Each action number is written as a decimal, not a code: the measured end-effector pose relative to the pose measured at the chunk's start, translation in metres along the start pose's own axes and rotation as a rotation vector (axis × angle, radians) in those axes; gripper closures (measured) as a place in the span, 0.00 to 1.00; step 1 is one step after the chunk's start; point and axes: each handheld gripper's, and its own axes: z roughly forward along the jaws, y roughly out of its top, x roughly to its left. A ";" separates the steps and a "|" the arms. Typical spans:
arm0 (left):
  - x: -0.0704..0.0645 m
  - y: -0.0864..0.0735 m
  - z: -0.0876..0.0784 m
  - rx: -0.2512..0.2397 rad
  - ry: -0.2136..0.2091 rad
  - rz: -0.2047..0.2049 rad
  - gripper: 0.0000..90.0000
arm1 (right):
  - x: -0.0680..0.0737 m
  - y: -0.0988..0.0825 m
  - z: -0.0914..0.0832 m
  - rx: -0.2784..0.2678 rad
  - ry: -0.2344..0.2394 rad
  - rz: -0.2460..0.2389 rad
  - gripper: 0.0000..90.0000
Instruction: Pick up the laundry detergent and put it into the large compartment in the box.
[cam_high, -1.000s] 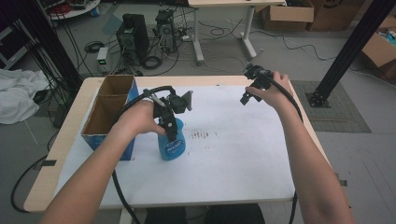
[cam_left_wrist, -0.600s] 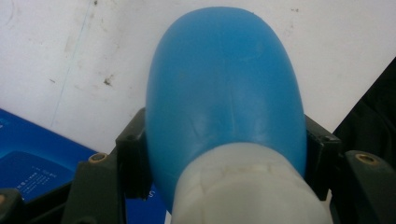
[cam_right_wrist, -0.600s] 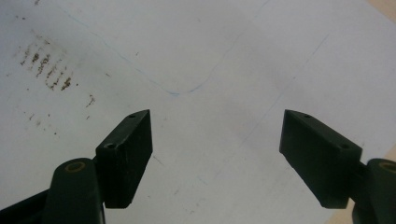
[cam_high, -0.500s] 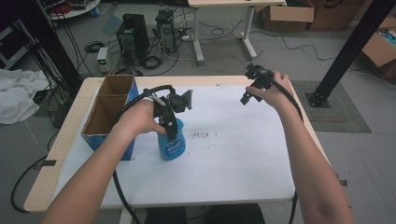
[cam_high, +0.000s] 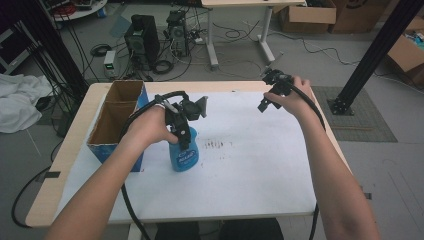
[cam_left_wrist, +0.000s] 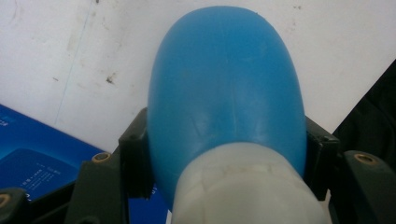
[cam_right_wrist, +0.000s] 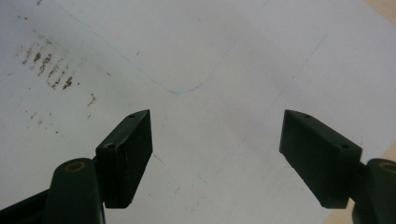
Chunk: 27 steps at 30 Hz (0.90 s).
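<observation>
A blue plastic bottle (cam_high: 183, 156) with a white neck stands upright on the white sheet, just right of the box. My left gripper (cam_high: 181, 136) comes down on it from above. In the left gripper view its pads (cam_left_wrist: 136, 154) press both sides of the bottle (cam_left_wrist: 224, 93) just below the neck. The jaws have just been closing on the bottle. My right gripper (cam_high: 263, 104) hovers over the far right of the sheet. In the right gripper view it (cam_right_wrist: 217, 149) is open, with bare sheet between the fingers.
An open cardboard box (cam_high: 116, 120) with a blue side stands at the table's left, close to the bottle. Brown smudges (cam_high: 215, 145) mark the white sheet (cam_high: 250, 170) mid-table. Computers, cables and a black post stand on the floor beyond the table.
</observation>
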 end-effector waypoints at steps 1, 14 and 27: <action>0.000 0.001 0.000 0.001 0.000 0.002 0.42 | 0.000 0.000 0.000 0.001 -0.002 -0.001 0.28; 0.000 -0.004 -0.042 -0.030 -0.026 -0.076 0.42 | 0.002 0.001 0.000 0.008 -0.002 -0.001 0.28; 0.014 -0.025 -0.123 -0.092 -0.066 -0.270 0.42 | 0.002 0.001 -0.001 0.001 0.000 -0.005 0.28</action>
